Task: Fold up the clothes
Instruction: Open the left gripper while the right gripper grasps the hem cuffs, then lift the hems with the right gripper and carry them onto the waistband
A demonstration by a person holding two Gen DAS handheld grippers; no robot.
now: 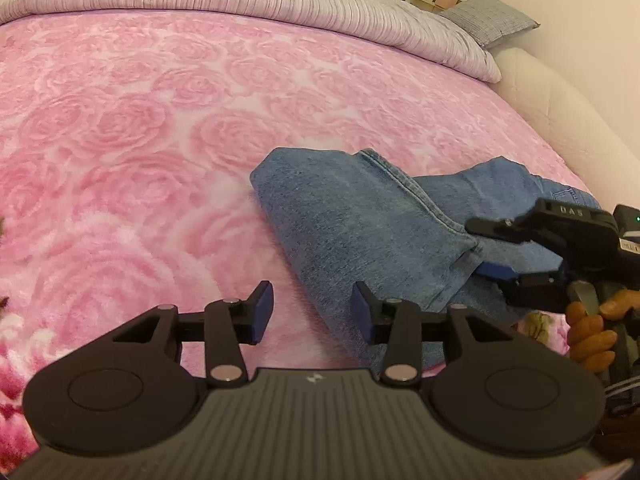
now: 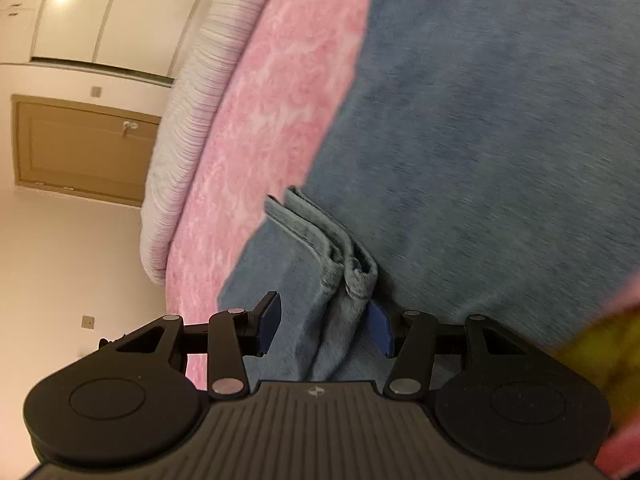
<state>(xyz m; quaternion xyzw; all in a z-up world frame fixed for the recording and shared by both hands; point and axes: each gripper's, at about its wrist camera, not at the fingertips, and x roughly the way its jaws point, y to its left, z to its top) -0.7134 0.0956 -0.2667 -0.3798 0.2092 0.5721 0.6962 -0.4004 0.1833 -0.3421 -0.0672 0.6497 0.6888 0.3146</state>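
Note:
A pair of blue jeans [image 1: 360, 224] lies partly folded on a pink rose-patterned blanket [image 1: 132, 140]. My left gripper [image 1: 312, 312] is open and empty, hovering just over the near left edge of the jeans. My right gripper [image 1: 496, 248] shows at the right of the left wrist view, turned on its side, with its jaws around a fold of the denim. In the right wrist view the right gripper [image 2: 326, 330] is open, with the bunched hem [image 2: 340, 256] of the jeans [image 2: 480, 120] lying between its blue pads [image 2: 380, 328].
A grey ribbed duvet [image 1: 280, 4] lies across the far side of the bed, with a grey pillow [image 1: 492, 20] at the far right. The bed's cream edge [image 1: 560, 112] runs down the right. A brown door [image 2: 84, 148] and wardrobes show beyond the bed.

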